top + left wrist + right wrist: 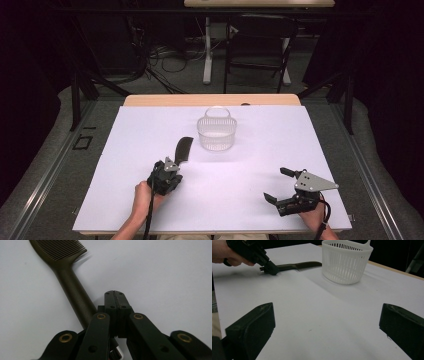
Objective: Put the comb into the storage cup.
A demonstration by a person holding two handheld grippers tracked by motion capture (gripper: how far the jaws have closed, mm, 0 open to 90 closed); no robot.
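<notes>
A dark comb [184, 149] lies flat on the white table sheet, its teeth end toward the basket. My left gripper [173, 165] is shut, tips down at the comb's handle end. In the left gripper view the two jaws [115, 293] meet with nothing between them, and the comb's handle [72, 282] runs past on their left and under the linkage. The right gripper view shows the left gripper [270, 271] touching or nearly touching the handle [299, 265]. My right gripper [278, 184] rests at the front right, open and empty, jaws wide apart [325, 332].
A white slotted plastic basket [216, 132] with a handle stands at the back middle of the sheet [250, 165], just right of the comb's teeth end; it is near the top of the right gripper view [347, 262]. Chairs and cables lie beyond the table.
</notes>
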